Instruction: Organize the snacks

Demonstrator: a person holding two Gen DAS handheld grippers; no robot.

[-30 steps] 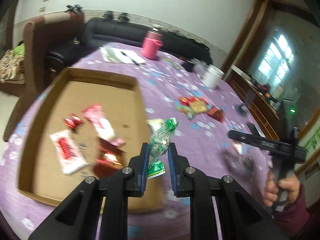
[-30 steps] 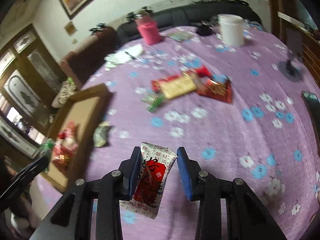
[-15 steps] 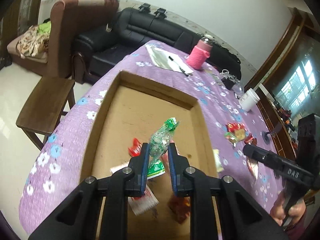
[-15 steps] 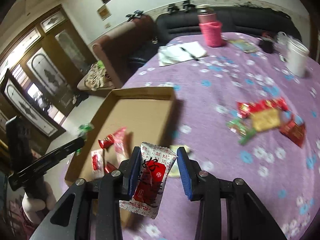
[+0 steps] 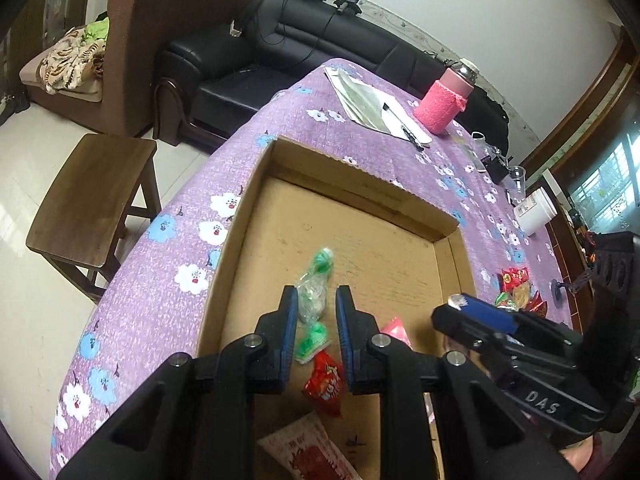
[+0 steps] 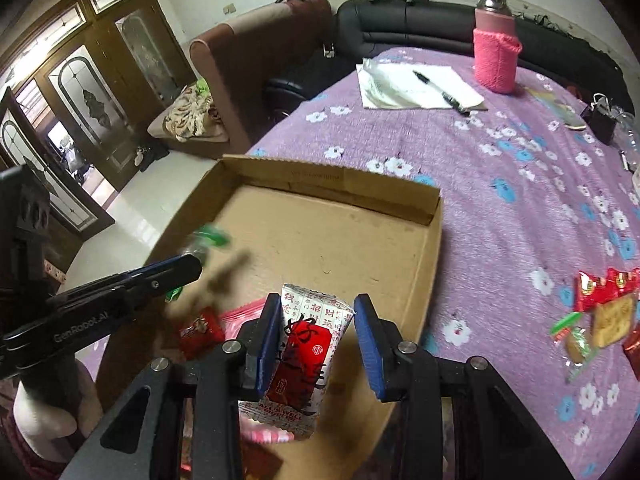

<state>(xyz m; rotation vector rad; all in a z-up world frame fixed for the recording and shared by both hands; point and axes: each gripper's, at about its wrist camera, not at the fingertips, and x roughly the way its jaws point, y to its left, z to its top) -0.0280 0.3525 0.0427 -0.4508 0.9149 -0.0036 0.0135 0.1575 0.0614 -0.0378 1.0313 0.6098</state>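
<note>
Hovering over the cardboard tray (image 5: 248,216), we are parting the left claw (image 5: 317,322): clamped on the green candy (image 5: 314,298) a moment ago, its jaws now stand apart and the candy is dropping inside. The right claw (image 6: 316,336) is still holding the red-and-white packet (image 6: 304,344) above the tray's near end. Beyond the tray, more snacks (image 6: 600,312) are waiting on the table (image 6: 520,184).

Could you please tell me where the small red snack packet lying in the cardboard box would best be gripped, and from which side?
Probably across its bulging middle, from straight above. The red snack packet lies flat on the cardboard box floor, so only its top is exposed. Close the fingers across its narrower width, clear of the green candy wrapper beside it.
</note>
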